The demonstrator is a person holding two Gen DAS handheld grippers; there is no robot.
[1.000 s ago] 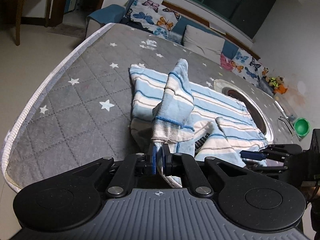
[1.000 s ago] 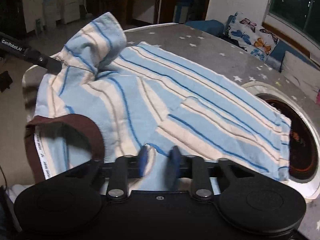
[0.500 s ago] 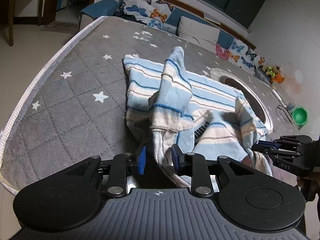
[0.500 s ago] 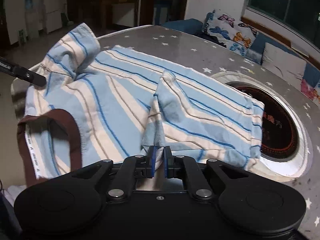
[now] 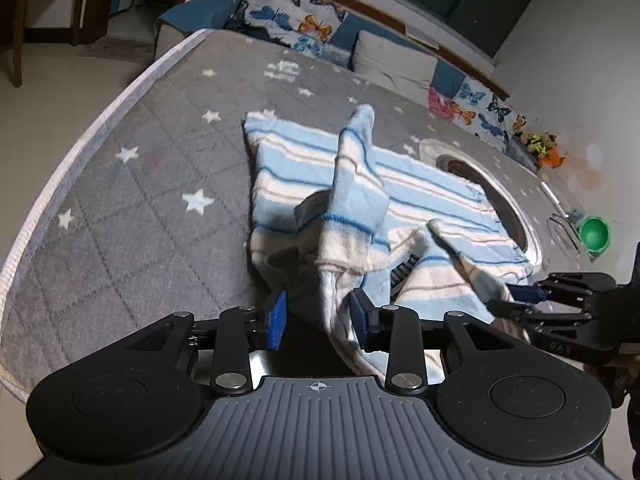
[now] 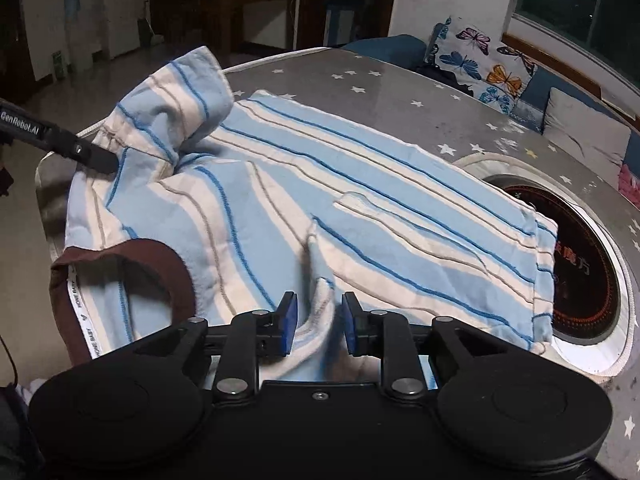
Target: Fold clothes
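A blue and white striped shirt [image 6: 360, 184] with a brown collar [image 6: 132, 256] lies on the grey star-patterned mattress [image 5: 132, 184]. Its left sleeve [image 5: 356, 184] is bunched up and folded over the body. My left gripper [image 5: 318, 314] is open, with the sleeve's cuff hanging loose between the jaws. My right gripper [image 6: 316, 322] is open, with a fold of the right sleeve [image 6: 320, 308] lying between its pads. The right gripper also shows in the left wrist view [image 5: 516, 300], and the left gripper's finger in the right wrist view [image 6: 80, 150].
A round dark hotplate [image 6: 580, 264] with a white rim sits in the mattress top beside the shirt's hem. Butterfly-print cushions [image 5: 296, 20] line the far side. A green bowl [image 5: 595, 233] is at the right. The mattress edge [image 5: 48, 184] curves along the left.
The left gripper let go of the sleeve cuff half a second ago and stays open. The right gripper closed on the right sleeve, lifted it, and has now opened, and the sleeve has dropped onto the shirt.
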